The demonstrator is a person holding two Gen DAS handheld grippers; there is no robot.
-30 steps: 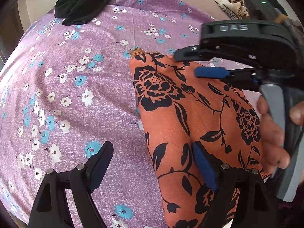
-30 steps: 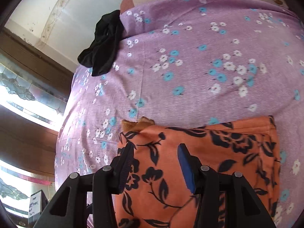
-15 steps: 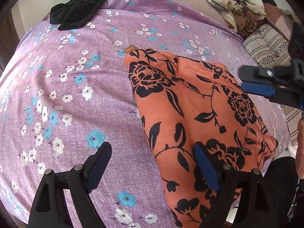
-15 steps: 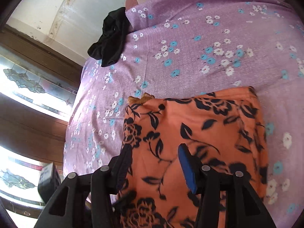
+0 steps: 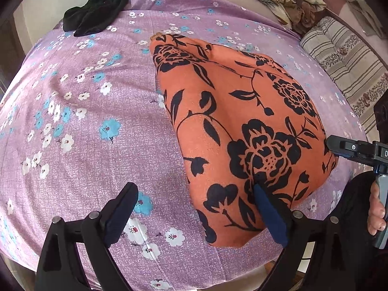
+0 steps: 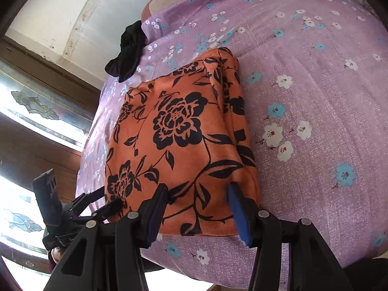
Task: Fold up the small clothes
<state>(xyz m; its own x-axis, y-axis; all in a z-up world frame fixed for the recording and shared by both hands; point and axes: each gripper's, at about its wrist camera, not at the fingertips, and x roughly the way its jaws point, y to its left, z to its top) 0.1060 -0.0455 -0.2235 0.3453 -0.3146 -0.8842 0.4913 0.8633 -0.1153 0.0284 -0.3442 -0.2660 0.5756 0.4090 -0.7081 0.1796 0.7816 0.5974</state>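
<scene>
**A:** So where does the orange floral garment (image 5: 237, 126) lie from each pair of fingers?

**B:** It sits folded on the purple flowered bedsheet (image 5: 84, 145), near the edge closest to the person. Its long axis runs away from both cameras, from that near edge toward the crumpled black garment (image 5: 97, 7) at the far side of the bed.

**A:** And the left gripper (image 5: 194, 215)?

**B:** Its jaws have just been opening and now stand wide. They straddle the garment's near left corner: the right finger hangs over the orange cloth, the left finger over bare sheet. Nothing is pinched between them.

**A:** The right gripper (image 6: 196, 211)?

**B:** About half open, both fingers over the near hem, toward the garment's right side. The blue pad (image 6: 238, 215) seems just above the cloth rather than pressing it, though the fisheye makes that hard to judge. I see no fabric clamped.

**A:** Which hand is nearer, then?

**B:** Both are at the near short edge, one toward each end; in the left wrist view the right gripper's tip pokes in at the garment's right corner. I'd judge the right one sits more squarely over the cloth.

**A:** So the next move?

**B:** Probably a fold along the long axis: take the near hem and carry it away toward the far end. The left jaws would first need to shift right onto the cloth.
</scene>
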